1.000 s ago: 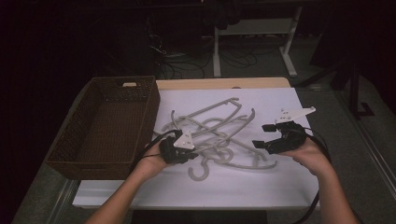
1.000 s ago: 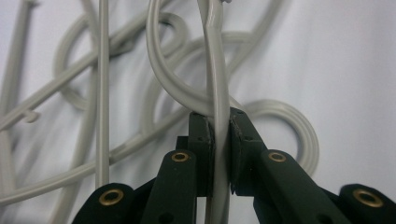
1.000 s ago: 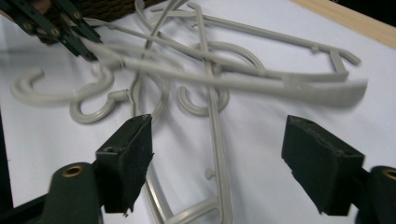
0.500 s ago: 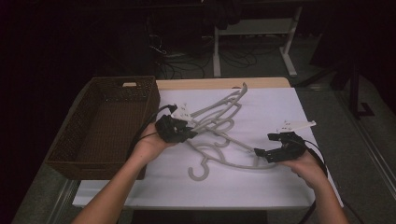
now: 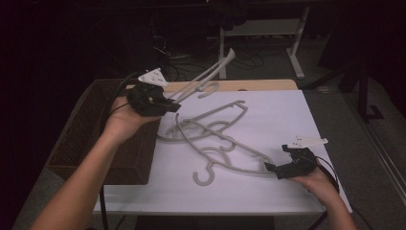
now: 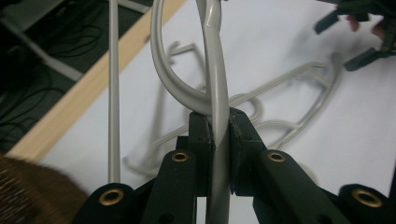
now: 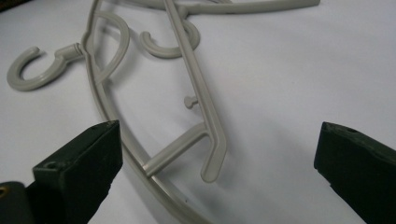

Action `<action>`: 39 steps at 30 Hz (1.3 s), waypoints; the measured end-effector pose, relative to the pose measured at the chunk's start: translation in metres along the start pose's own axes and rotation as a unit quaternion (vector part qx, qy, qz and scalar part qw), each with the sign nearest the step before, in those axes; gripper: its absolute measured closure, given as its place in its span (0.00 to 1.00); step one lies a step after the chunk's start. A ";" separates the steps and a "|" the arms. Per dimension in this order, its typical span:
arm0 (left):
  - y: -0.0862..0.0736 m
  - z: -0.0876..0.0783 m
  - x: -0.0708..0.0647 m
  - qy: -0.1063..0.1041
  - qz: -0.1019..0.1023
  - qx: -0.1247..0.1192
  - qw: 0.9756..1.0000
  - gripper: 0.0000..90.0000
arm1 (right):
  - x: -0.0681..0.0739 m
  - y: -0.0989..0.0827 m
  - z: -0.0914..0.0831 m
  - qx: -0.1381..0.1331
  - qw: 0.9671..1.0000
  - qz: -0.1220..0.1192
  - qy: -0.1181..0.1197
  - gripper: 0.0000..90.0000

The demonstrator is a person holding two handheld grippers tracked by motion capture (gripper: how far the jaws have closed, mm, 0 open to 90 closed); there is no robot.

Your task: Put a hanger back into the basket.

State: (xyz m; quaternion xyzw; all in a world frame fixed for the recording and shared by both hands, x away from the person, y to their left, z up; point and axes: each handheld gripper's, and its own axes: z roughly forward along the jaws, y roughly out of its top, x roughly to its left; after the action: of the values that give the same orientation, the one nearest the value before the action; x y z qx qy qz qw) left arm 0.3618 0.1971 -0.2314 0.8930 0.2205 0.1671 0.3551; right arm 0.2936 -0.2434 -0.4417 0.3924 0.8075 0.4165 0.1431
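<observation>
Several grey plastic hangers (image 5: 210,125) lie tangled on the white table sheet (image 5: 280,112). My left gripper (image 5: 173,106) is raised near the basket, shut on the bar of one grey hanger (image 5: 207,79) that slants up and to the right, off the table. In the left gripper view the pads (image 6: 200,140) pinch that bar (image 6: 215,88). My right gripper (image 5: 277,159) sits low at the near right. Its jaws have just been opening and now stand wide apart, with the end of a flat-lying hanger (image 7: 205,126) between them, untouched.
A brown wicker basket (image 5: 79,139) stands along the table's left side, under my left forearm. A wooden strip (image 5: 258,85) runs along the table's far edge. Dark floor with cables and a white desk frame (image 5: 261,28) lies beyond.
My left gripper has risen and swung left toward the basket, lifting one hanger out of the pile. My right gripper has sunk toward the near right and its jaws stand wider.
</observation>
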 end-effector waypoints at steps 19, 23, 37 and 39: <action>-0.109 -0.060 0.066 0.063 -0.081 0.037 0.994 0.91 | -0.003 -0.002 0.001 0.001 1.000 0.007 -0.011 0.01; -0.132 -0.061 0.072 0.065 -0.098 0.047 0.992 0.91 | -0.004 -0.003 0.000 0.003 1.000 0.007 -0.016 0.01; -0.177 -0.060 0.076 0.052 -0.124 0.076 0.988 0.91 | -0.004 -0.005 0.001 0.006 1.000 0.009 -0.019 0.01; -0.182 -0.059 0.078 0.044 -0.131 0.075 0.988 0.91 | -0.004 -0.005 0.001 0.008 1.000 0.008 -0.019 0.01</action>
State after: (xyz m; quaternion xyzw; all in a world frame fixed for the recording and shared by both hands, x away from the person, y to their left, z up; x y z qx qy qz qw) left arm 0.3514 0.3885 -0.3086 0.8724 0.3627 0.1417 0.2954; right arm 0.2941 -0.2475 -0.4466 0.4078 0.8046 0.4040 0.1520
